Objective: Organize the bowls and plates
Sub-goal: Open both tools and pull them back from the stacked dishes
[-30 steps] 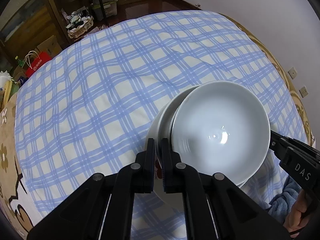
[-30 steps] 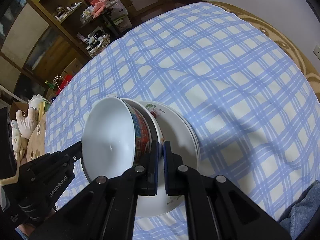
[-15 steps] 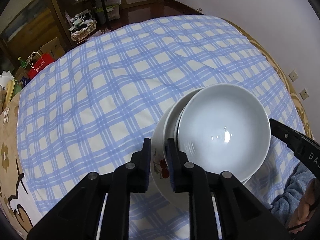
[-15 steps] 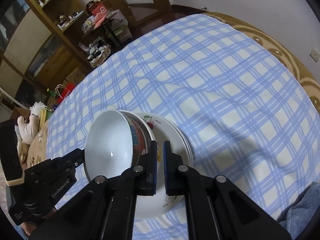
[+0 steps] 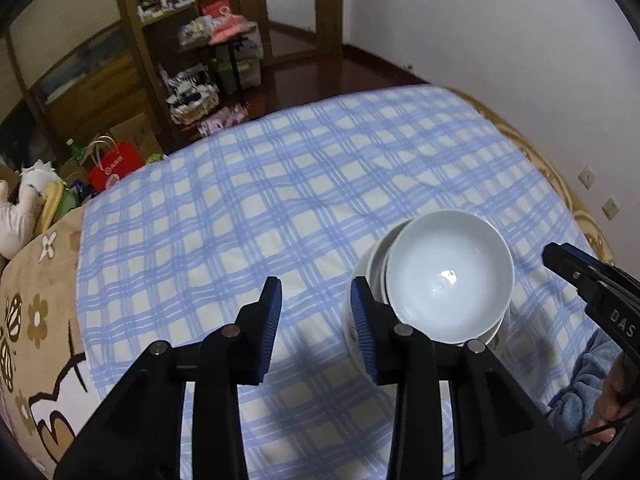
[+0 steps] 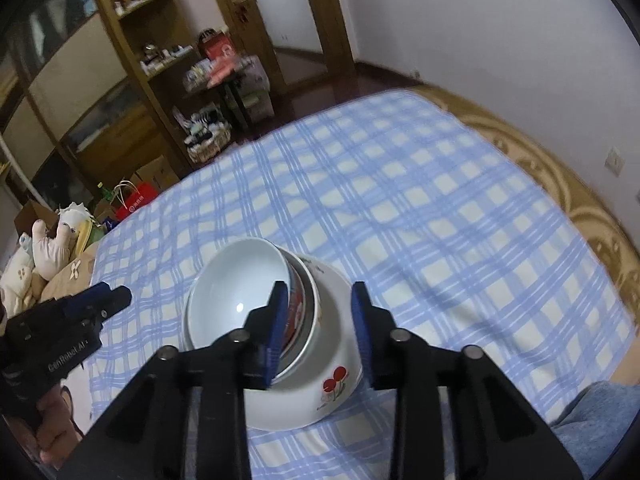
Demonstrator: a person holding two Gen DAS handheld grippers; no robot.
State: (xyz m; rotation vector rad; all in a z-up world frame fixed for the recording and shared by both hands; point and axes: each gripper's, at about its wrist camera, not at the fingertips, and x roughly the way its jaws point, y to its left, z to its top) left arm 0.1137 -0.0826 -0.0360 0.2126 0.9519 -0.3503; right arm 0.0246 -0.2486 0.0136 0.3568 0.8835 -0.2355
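A stack of nested bowls [image 5: 448,280] stands on the blue checked cloth [image 5: 280,208]. In the right wrist view the top bowl [image 6: 236,300] is plain white, a red-patterned bowl [image 6: 295,312] lies under it, and a cherry-painted bowl [image 6: 332,368] is at the bottom. My left gripper [image 5: 316,300] hovers just left of the stack, its jaws opening with only cloth between them. My right gripper [image 6: 319,300] hangs over the stack's right side, jaws opening. The bowl rims show between its pads, which do not touch them. Each gripper's tip shows in the other's view: right gripper [image 5: 560,258], left gripper [image 6: 118,296].
The cloth covers a wide soft surface with a brown patterned border [image 6: 592,216]. Plush toys [image 6: 44,248] and a red bag [image 5: 114,166] lie beyond its left edge. Wooden shelves [image 5: 160,32] stand at the back. A blue sleeve [image 5: 580,384] is at the lower right.
Both grippers were shut at the stack's rim and have since opened and drawn up and back. The stack stays on the cloth.
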